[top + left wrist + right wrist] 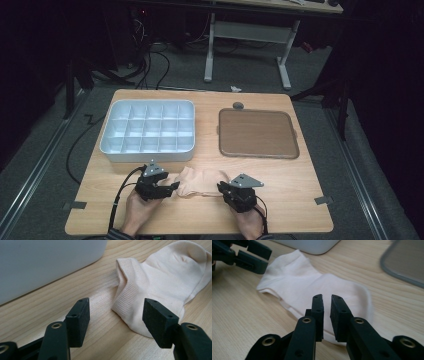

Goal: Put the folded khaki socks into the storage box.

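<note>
**Nearly flat: a pale sock between two hand-held grippers**

Down at the near edge of the light wooden table, a pale peach ribbed cotton sock lies flat on the wood, just in front of the white plastic compartment box that stands on the far left half of the table. To the right of that box, well apart from the sock, sits a brown square tray with a grey rim.

At the sock's left end is the left gripper, its jaws standing well apart. In the left gripper view the sock's ribbed cuff lies in the gap ahead of the black pads, with the right-hand pad over the cuff's edge; neither pad presses on the fabric.

At the sock's right end is the right gripper. In the right gripper view its jaws are drawn almost together, a narrow slit left between them, and nothing is caught in that slit; the sock lies on the table beyond and under the tips. The left gripper shows at the far left of that view, by the cuff.
</note>
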The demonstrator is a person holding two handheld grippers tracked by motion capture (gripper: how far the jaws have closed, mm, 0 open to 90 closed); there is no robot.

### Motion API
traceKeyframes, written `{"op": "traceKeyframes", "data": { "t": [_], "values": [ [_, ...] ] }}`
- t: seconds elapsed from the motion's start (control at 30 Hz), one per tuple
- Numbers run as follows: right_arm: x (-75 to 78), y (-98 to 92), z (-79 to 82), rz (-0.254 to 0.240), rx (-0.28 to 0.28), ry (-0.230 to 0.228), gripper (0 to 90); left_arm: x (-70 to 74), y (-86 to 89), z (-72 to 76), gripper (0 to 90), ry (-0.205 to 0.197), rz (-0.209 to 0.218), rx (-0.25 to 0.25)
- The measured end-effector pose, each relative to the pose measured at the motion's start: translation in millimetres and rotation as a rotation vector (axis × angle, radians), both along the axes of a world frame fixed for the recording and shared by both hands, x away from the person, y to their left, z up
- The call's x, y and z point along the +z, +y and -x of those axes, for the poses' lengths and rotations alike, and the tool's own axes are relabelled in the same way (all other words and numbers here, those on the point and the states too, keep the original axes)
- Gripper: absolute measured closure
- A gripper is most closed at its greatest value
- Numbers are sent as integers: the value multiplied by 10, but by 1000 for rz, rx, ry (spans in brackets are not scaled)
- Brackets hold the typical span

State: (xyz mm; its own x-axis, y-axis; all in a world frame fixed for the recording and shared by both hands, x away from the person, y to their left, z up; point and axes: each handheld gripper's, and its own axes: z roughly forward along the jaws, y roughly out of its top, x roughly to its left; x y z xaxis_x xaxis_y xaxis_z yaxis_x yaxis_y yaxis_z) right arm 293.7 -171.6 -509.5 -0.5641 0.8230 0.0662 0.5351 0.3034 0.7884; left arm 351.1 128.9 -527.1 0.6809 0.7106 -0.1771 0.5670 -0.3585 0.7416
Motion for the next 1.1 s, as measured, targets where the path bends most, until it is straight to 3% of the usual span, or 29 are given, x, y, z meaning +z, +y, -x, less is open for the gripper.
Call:
{"op": "traceKeyframes", "data": {
  "t": [0.1, 0.47, 0.73, 0.87, 1.1],
  "values": [
    [-44, 128, -33, -2, 30, 19, 829, -3, 6, -7, 404, 4, -3, 4],
    [-137, 491, -148, 16, 80, 25, 846, -42, -33, 4, 414, -15, -40, 2],
    [-200, 538, -183, 37, 82, 45, 846, -34, -53, 10, 431, -24, -63, -12],
    [-223, 539, -193, 45, 88, 47, 845, -32, -66, 18, 493, -34, -74, -12],
    [-230, 548, -176, 56, 87, 37, 843, -30, -51, -7, 617, -17, -52, -20]
  ]
}}
